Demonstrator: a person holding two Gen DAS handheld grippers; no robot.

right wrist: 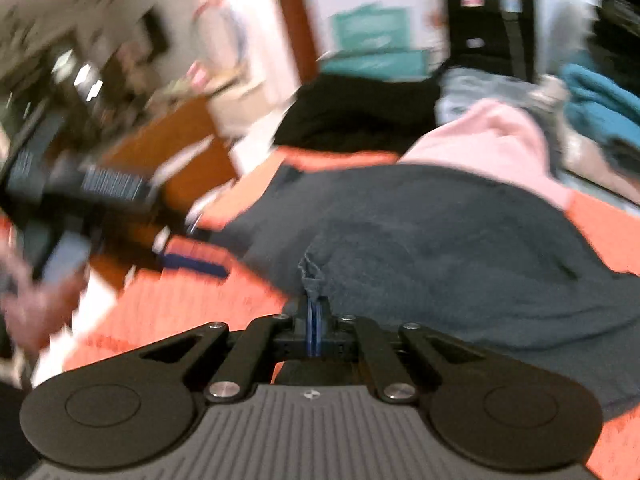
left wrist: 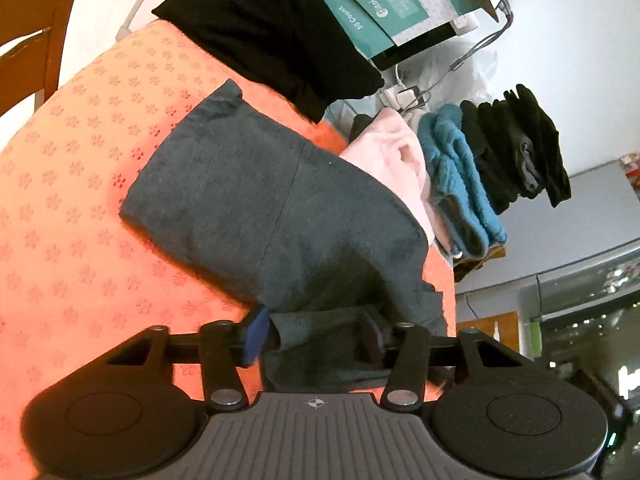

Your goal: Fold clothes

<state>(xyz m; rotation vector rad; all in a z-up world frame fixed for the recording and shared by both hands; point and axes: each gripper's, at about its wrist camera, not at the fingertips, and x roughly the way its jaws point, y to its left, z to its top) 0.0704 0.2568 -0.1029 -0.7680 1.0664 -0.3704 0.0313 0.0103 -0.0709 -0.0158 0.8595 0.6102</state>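
Observation:
A dark grey garment (left wrist: 256,208) lies on the orange patterned mat (left wrist: 80,184). My left gripper (left wrist: 316,336) is open at the garment's near edge, with cloth bunched between its blue-padded fingers (left wrist: 256,336). In the blurred right wrist view the same grey garment (right wrist: 440,240) spreads over the orange mat (right wrist: 180,312). My right gripper (right wrist: 314,316) is shut on a pinched fold of the garment's edge. The left gripper (right wrist: 192,264) shows at the left of that view.
A folded black garment (left wrist: 272,28) lies at the mat's far end. A pink cloth (left wrist: 396,160), a teal knit (left wrist: 460,176) and black clothes (left wrist: 516,148) are piled at the right. Teal boxes (left wrist: 380,4) and cables stand behind. A wooden chair (left wrist: 36,20) is at the left.

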